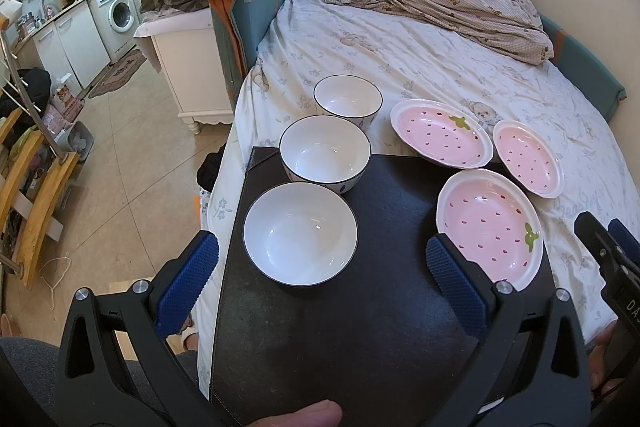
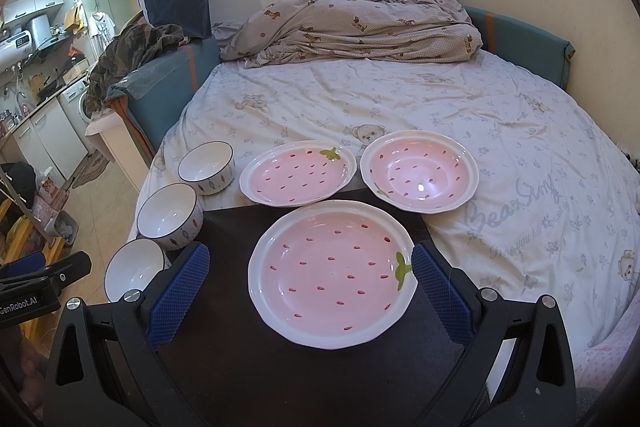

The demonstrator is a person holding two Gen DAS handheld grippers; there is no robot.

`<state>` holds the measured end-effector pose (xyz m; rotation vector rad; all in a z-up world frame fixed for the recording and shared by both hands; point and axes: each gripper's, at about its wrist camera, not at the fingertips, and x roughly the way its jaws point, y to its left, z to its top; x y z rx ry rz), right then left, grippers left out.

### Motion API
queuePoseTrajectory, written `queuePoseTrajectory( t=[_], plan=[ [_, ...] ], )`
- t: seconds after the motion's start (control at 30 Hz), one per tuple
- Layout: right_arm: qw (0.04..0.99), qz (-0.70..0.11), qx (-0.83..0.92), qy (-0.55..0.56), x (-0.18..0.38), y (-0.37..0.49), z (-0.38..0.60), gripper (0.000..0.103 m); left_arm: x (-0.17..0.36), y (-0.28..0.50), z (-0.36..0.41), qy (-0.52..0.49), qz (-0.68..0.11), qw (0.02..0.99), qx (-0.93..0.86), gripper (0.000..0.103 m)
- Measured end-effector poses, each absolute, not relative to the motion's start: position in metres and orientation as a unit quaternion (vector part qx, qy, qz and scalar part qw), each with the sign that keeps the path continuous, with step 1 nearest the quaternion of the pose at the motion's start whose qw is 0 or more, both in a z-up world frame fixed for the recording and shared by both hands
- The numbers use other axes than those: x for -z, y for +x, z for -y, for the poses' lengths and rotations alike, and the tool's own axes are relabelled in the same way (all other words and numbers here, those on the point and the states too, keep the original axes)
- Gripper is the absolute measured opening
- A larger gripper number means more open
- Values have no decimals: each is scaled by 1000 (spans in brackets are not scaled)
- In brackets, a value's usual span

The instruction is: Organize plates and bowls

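Both grippers, left gripper [image 1: 320, 263] and right gripper [image 2: 310, 279], spread wide, empty; near plate [image 2: 332, 273] on black mat [image 2: 248, 367], leaf stem pointing right; bowls [image 1: 325, 154] lined away left.

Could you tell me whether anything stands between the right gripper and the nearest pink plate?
Nothing visible does. The right gripper is open, and the nearest pink plate lies flat on the black mat right between its fingers, with no other dish in front.
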<state>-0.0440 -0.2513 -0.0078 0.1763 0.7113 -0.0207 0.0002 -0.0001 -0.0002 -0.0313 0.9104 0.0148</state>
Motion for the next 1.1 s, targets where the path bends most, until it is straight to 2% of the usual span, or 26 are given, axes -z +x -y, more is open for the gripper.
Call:
queuePoseTrajectory(
  t=[1.1],
  plan=[
    [934,-348,10,86,9,-44,253,103,-3,0,0,-14,-440,898,-6,103]
  ],
)
